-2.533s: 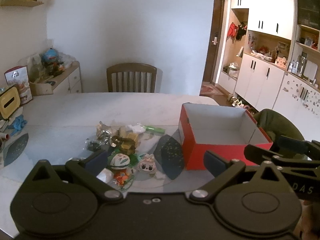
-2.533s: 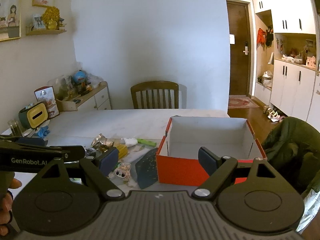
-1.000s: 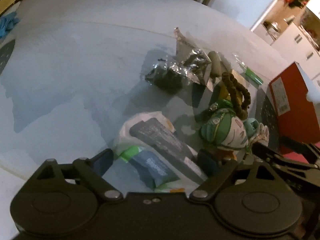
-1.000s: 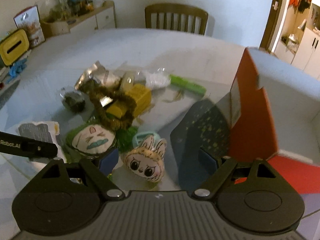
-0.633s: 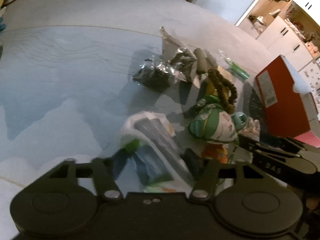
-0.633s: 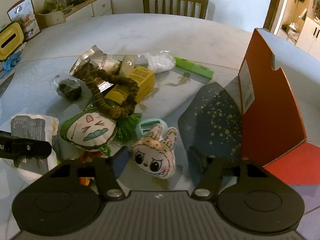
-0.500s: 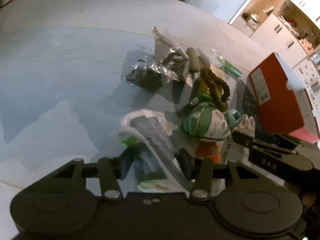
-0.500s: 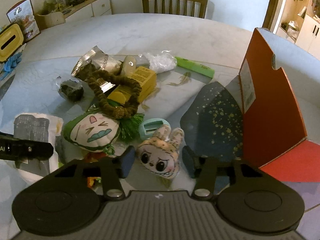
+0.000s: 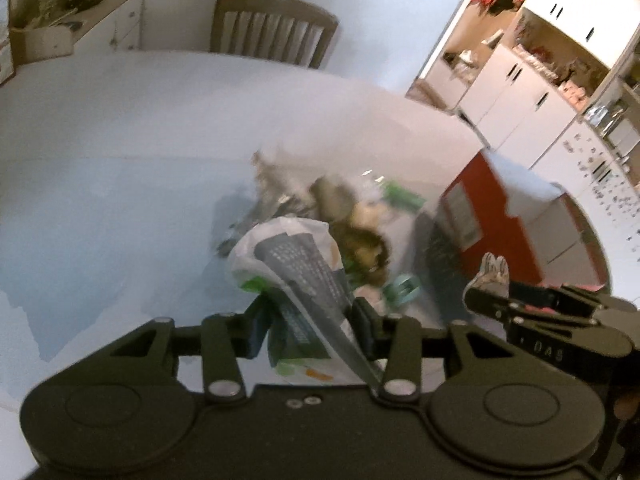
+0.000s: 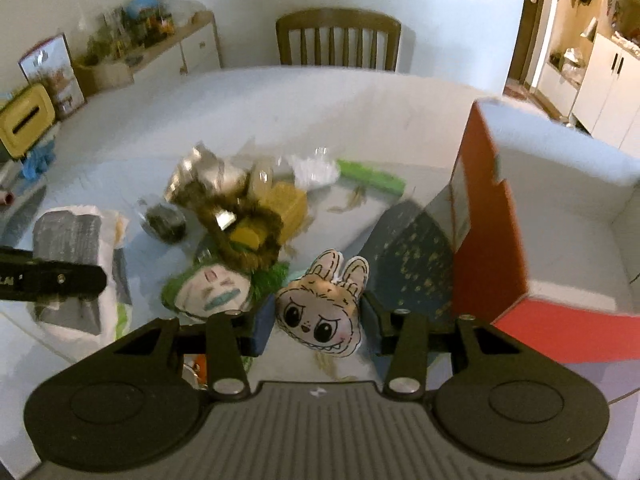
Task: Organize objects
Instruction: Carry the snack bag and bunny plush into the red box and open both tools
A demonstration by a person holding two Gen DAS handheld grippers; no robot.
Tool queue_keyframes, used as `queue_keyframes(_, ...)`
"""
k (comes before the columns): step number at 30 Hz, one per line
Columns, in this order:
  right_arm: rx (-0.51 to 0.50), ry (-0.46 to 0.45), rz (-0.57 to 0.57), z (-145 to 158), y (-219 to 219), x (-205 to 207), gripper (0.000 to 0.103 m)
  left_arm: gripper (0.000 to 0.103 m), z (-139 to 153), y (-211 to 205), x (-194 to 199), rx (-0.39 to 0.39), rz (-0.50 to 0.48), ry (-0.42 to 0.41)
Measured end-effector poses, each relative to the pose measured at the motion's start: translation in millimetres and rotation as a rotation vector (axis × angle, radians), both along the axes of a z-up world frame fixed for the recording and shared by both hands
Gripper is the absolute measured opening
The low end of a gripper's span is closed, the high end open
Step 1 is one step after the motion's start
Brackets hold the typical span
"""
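Observation:
My left gripper (image 9: 308,322) is shut on a white, grey and green snack packet (image 9: 298,270) and holds it above the table. My right gripper (image 10: 318,326) is shut on a small beige bunny-eared plush doll (image 10: 322,306), lifted just left of the open red box (image 10: 516,236). The doll's ears show in the left wrist view (image 9: 494,266). A pile stays on the table: a green-faced plush (image 10: 212,290), a brown bead loop (image 10: 244,232), a yellow carton (image 10: 286,200), foil packets (image 10: 200,172) and a green stick (image 10: 370,178).
The red box (image 9: 500,220) stands on the right of the white table (image 10: 280,104), with a dark speckled mat (image 10: 412,256) beside it. A wooden chair (image 10: 338,38) is at the far side. A yellow tissue holder (image 10: 26,124) and clutter sit at the left.
Both grippers closed on their objects and lifted them: the left took the snack packet, the right took the bunny doll. Both views tilted upward.

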State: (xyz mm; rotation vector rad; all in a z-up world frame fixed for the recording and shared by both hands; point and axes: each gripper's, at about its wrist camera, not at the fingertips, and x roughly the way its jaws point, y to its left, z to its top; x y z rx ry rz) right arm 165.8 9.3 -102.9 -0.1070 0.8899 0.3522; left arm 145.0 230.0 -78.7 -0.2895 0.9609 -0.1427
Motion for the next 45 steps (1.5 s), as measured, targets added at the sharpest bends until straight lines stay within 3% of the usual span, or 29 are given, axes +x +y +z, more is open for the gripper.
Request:
queue_keyframes(5, 0.021, -0.047, -0.011, 34, -20, -4, 0.045, 0.044, 25, -28, 9, -0.023, -0.052, -0.044)
queue_keyframes(10, 0.016, -0.079, -0.035, 59, -48, 2, 0.045, 0.044, 45, -68, 18, 0.003, -0.105, -0.097)
queue_keyframes(21, 0.017, -0.12, -0.047, 77, -139, 20, 0.045, 0.045, 70, -182, 48, 0.032, -0.18, -0.136)
queue_keyframes(35, -0.006, -0.081, -0.049, 56, -237, 52, 0.045, 0.045, 51, -302, 99, 0.101, -0.281, -0.09)
queue_keyframes(39, -0.02, -0.055, -0.035, 44, -249, 68, 0.045, 0.045, 34, -327, 119, 0.147, -0.289, -0.076)
queue_keyframes(45, -0.066, 0.022, -0.013, 14, -254, 96, 0.045, 0.045, -2, -352, 151, 0.18, -0.283, 0.015)
